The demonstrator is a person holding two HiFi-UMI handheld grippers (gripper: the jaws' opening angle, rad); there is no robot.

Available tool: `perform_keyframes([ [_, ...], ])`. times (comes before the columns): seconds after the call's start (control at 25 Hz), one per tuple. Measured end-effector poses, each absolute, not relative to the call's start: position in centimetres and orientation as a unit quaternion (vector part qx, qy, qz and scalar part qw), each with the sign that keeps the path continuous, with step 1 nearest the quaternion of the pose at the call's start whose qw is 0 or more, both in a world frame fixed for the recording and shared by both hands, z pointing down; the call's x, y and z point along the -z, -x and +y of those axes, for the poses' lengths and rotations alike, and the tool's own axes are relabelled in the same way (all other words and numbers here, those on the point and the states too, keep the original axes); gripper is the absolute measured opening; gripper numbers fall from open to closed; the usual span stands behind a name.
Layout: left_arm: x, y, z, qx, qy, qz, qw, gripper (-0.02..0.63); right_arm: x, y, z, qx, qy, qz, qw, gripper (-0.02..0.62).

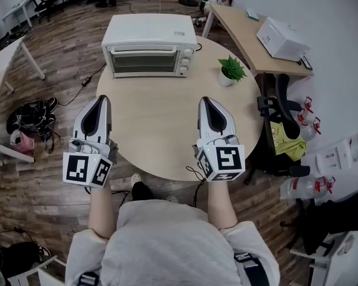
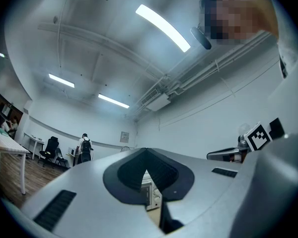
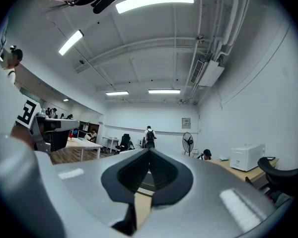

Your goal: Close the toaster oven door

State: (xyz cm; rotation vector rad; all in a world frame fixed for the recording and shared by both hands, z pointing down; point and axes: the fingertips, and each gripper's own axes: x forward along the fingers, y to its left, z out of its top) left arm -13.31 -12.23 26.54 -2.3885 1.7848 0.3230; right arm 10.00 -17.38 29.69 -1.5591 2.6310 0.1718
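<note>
The white toaster oven (image 1: 149, 45) stands at the far side of the round wooden table (image 1: 161, 130); its glass door (image 1: 144, 61) is upright against the front, handle along the top. My left gripper (image 1: 101, 98) hangs over the table's near left edge and my right gripper (image 1: 204, 100) over its near right part, both well short of the oven. In the left gripper view the jaws (image 2: 147, 150) meet at the tip, with a sliver of the oven (image 2: 151, 195) showing below them. The right gripper (image 3: 149, 150) has its jaws together too. Nothing is held.
A small potted plant (image 1: 231, 70) sits on the table right of the oven. A desk with a white printer (image 1: 280, 37) and an office chair (image 1: 280, 109) stand to the right. Shoes (image 1: 30, 115) lie on the floor at left. Spray bottles (image 1: 307, 186) are at right.
</note>
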Motion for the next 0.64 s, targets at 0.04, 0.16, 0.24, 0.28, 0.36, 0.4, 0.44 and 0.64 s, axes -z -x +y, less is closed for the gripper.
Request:
perform_keyframes([
  [0.04,-26.53,13.19,-12.13,-0.107,0.794,0.594,0.072,0.006,-29.68,-10.09,-17.30,-0.056,0.508,0.859,0.040,0.011],
  [0.16,-26.42,12.88,-11.91,-0.107,0.794,0.594,0.073,0.006,-29.57,-10.31,-17.18,-0.056,0.508,0.859,0.041,0.011],
  [0.24,-26.36,12.77,-11.80,-0.107,0.794,0.594,0.074,0.006,-29.54,-10.37,-17.13,-0.056,0.507,0.859,0.041,0.011],
  [0.28,-26.35,12.73,-11.74,-0.107,0.794,0.593,0.074,0.006,-29.53,-10.38,-17.09,-0.056,0.507,0.859,0.041,0.011],
  [0.36,-26.30,12.68,-11.64,-0.107,0.794,0.594,0.075,0.006,-29.49,-10.38,-17.00,-0.057,0.506,0.859,0.041,0.011],
  [0.4,-26.27,12.67,-11.61,-0.107,0.794,0.594,0.076,0.006,-29.47,-10.39,-16.97,-0.058,0.506,0.860,0.041,0.011],
  [0.44,-26.25,12.67,-11.58,-0.107,0.794,0.594,0.076,0.006,-29.45,-10.39,-16.96,-0.057,0.506,0.860,0.042,0.011],
  [0.64,-26.34,12.78,-11.52,-0.107,0.793,0.595,0.076,0.006,-29.44,-10.26,-16.92,-0.058,0.506,0.859,0.044,0.011],
])
